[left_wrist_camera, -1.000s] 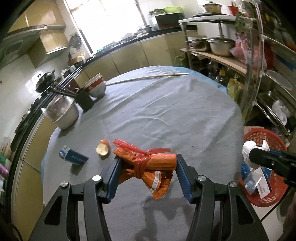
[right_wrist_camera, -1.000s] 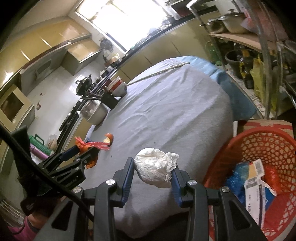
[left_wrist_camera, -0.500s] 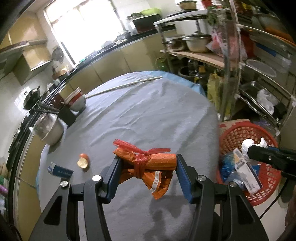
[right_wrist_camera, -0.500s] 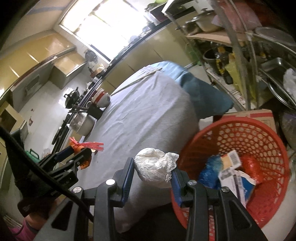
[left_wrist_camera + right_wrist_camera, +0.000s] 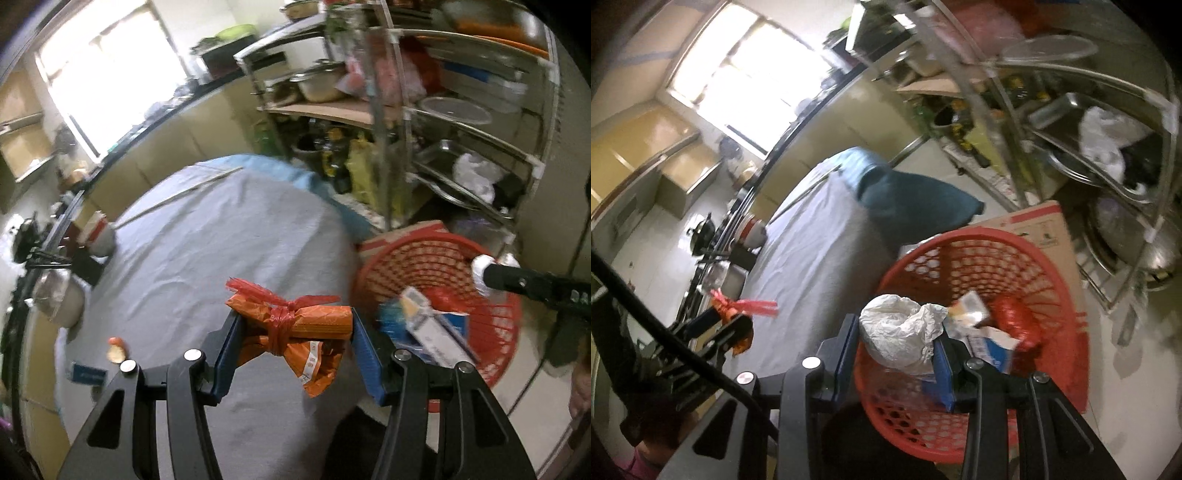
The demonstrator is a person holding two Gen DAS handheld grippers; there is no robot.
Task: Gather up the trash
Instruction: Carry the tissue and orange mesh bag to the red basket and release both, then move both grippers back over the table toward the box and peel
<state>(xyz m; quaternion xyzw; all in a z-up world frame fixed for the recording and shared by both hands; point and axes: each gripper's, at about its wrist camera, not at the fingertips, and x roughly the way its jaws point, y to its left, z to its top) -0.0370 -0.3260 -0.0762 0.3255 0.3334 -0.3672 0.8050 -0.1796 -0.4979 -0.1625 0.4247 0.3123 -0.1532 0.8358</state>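
Right wrist view: the right tongs (image 5: 899, 349) are pinching a crumpled white plastic wad (image 5: 899, 332) over the red mesh basket (image 5: 1067, 332) for dropping, while the left tongs (image 5: 291, 345) are clamping an orange tied bag (image 5: 295, 328).

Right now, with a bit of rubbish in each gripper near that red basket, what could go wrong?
1. The white crumpled wad in the right gripper sits over the red basket close to its near rim; released here, it might catch the rim and fall outside.
2. The orange wrapper bundle in the left gripper hangs over the grey tablecloth, not the basket; released now, it would likely land on the table.
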